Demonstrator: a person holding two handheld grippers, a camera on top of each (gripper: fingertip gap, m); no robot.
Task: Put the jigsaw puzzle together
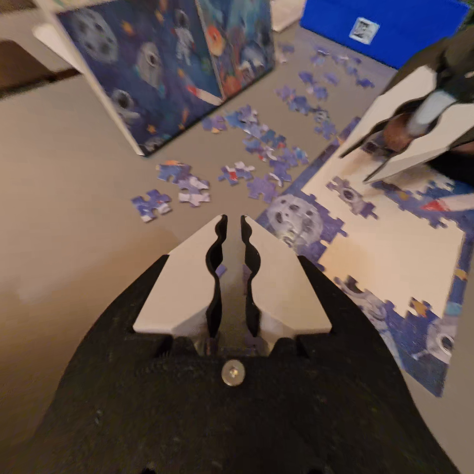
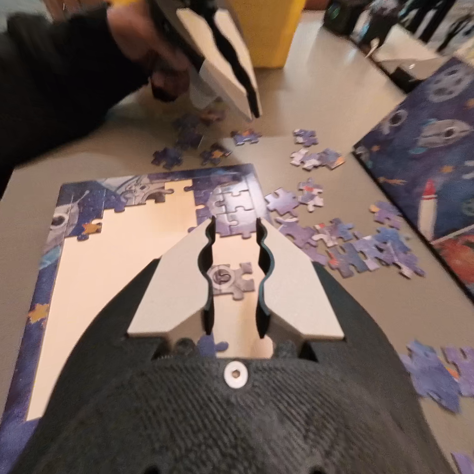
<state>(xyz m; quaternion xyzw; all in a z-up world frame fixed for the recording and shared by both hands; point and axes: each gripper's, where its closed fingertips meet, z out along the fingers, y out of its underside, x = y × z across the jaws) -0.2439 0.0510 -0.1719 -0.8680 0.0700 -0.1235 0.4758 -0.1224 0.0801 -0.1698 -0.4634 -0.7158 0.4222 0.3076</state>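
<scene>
I see a flat cardboard space jigsaw puzzle [image 2: 120, 246], part done, lying on the smooth grey-tan table [image 1: 64, 230]. Its edge is a blue-purple border of joined pieces with yellow stars, and the middle is bare cream backing. One corner shows a round grey moon full of dark holes [image 1: 295, 220].

My right gripper [image 2: 234, 223], with white wedge fingers and wavy black pads on a rough black body, hangs over that puzzle. Its fingers stand apart and nothing is gripped. Under the gap, on the cream backing, lies a loose grey puzzle piece with a round ring on it [image 2: 230, 279] (the pads do not press it). Just past the tips is the moon corner.

My left gripper [image 1: 234, 218] is over bare table beside the moon corner. Its fingers are only a little apart, with nothing between the tips. In the right wrist view it hangs tilted, tips down, above small purple pieces, held by a hand in a dark sleeve [image 2: 143, 48].

Many loose knobby blue, purple and white puzzle pieces [image 1: 264, 143] lie scattered on the table beside the puzzle. Behind them stands a shiny box with space pictures on it [image 1: 143, 77]. Farther back I see a bright blue bin with a white sticker [image 1: 384, 28] and a yellow bin [image 2: 269, 30].
</scene>
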